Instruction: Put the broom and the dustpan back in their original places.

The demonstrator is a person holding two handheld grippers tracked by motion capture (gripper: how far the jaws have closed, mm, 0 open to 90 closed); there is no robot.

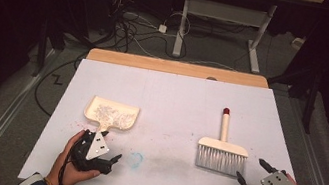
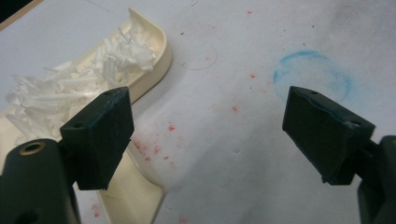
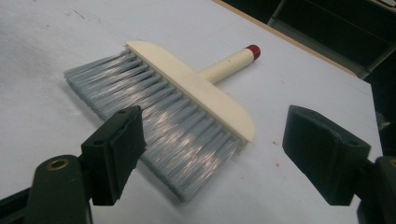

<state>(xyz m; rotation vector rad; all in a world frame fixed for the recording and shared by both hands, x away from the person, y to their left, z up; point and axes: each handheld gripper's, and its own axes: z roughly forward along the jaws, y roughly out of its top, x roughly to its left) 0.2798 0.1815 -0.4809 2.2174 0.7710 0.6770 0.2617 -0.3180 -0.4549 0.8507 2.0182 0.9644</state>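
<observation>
A cream dustpan (image 1: 111, 114) lies left of centre on the white sheet, holding a heap of white paper shreds (image 1: 109, 111). Its handle points toward my left gripper (image 1: 111, 145), which stands open just behind it with nothing between the jaws. In the left gripper view the dustpan (image 2: 156, 46) and shreds (image 2: 70, 88) sit at the left, and the handle passes under the left jaw of the gripper (image 2: 208, 116). A cream hand brush (image 1: 221, 150) with grey bristles and a red-tipped handle lies right of centre. My right gripper (image 1: 250, 168) is open just off the brush's near right corner. The right gripper view shows the brush (image 3: 187, 88) lying flat ahead of the gripper (image 3: 215, 119).
A faint blue ring (image 1: 136, 159) and small red specks (image 2: 170, 127) mark the white sheet (image 1: 171, 99). The table's wooden edge (image 1: 176, 67) shows at the back. Beyond it are floor cables (image 1: 133, 26) and a white desk frame (image 1: 226, 11).
</observation>
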